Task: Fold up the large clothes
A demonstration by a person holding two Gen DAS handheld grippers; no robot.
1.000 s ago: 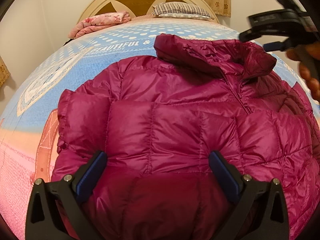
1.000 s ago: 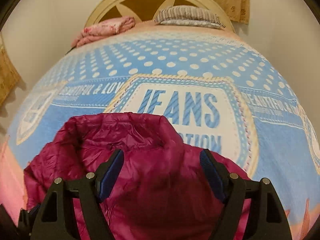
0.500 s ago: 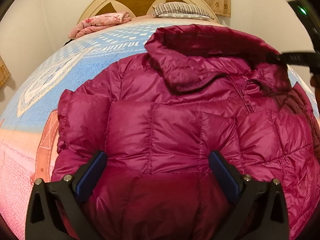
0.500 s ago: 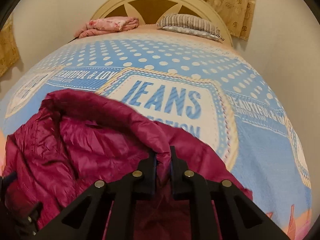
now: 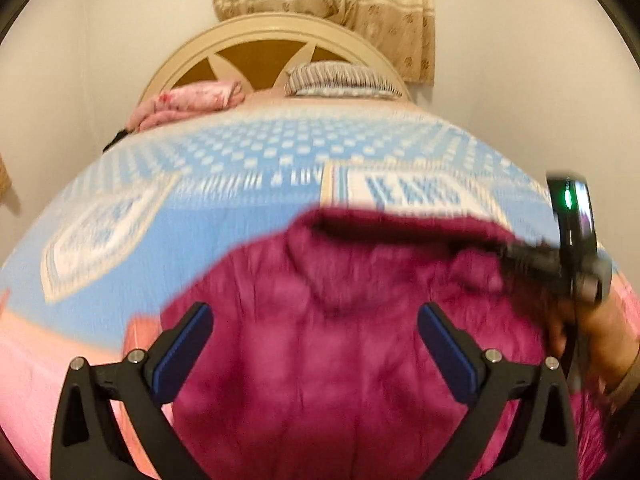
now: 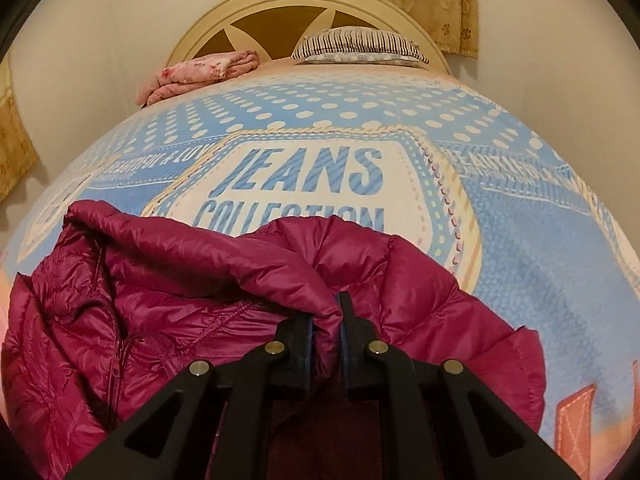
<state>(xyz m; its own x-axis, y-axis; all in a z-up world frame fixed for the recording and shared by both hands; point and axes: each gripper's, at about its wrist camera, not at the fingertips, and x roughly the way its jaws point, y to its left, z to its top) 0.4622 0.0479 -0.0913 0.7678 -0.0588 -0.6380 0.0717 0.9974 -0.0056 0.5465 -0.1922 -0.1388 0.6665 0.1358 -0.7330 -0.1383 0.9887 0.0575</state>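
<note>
Warm dim light, left-view motion blur

Bedspread [image 6: 520,240] lies bare ahead and to the right of the magenta down jacket [image 6: 180,300]; wide passage there, up toward the headboard [image 6: 304,4]. Far end blocked: striped pillow [image 6: 360,46] and folded pink blanket [image 6: 200,72] against the headboard, wall behind. Left wrist view, blurred: bare bedspread left of the jacket. Right gripper [image 6: 324,320] and its hand [image 5: 600,336] occupy the jacket's right side. Left gripper [image 5: 316,344] jaws spread above the jacket bulk.
</note>
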